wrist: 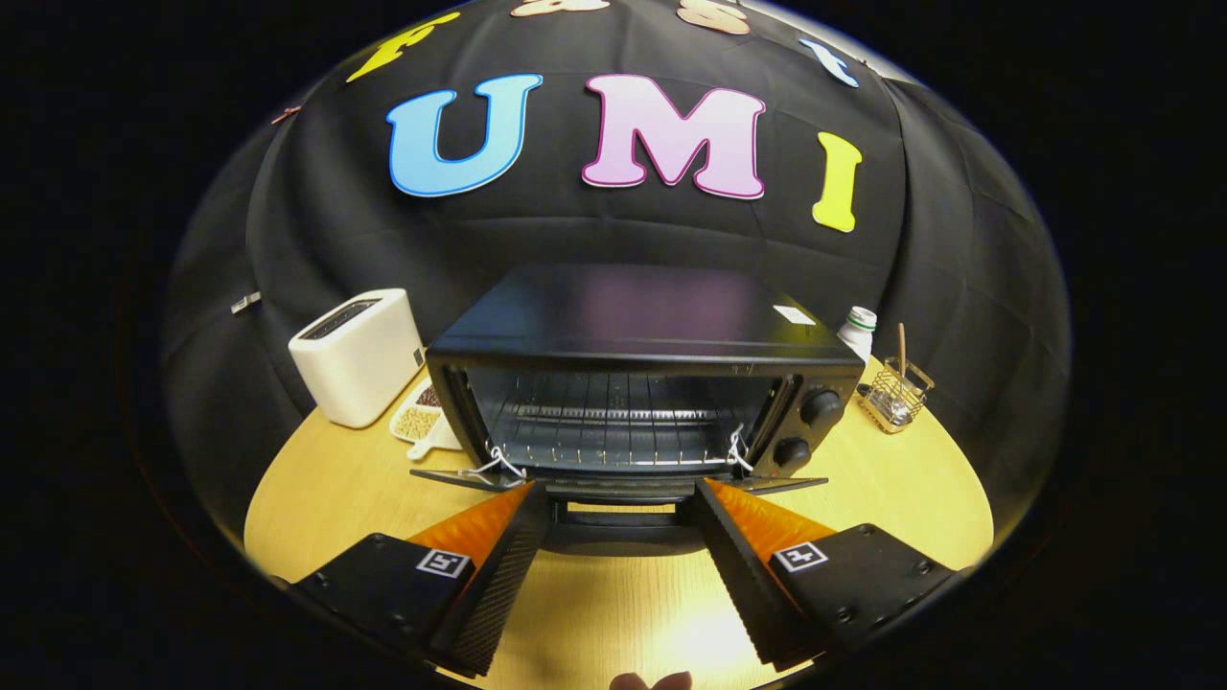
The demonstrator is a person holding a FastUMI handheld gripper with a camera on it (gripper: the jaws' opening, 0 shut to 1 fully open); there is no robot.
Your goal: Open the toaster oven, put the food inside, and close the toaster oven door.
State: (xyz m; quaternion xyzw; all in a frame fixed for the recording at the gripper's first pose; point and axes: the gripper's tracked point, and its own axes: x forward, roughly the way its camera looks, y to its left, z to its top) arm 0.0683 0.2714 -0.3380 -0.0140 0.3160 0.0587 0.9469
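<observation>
Gripper [621, 498] spread at open toaster oven [633, 383], rack [609, 431] bare.

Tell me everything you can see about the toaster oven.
The toaster oven is a black box that looks like metal, standing upright on the wooden table. Its door is folded down flat, showing a wire rack inside with no food on it. Two round knobs sit on its right front. The open gripper has its fingertips at the door's front edge, either side of the handle.

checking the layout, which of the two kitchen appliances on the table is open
The black toaster oven, just ahead of the open hand-held gripper: its door hangs down. The white toaster beside it has no door.
</observation>
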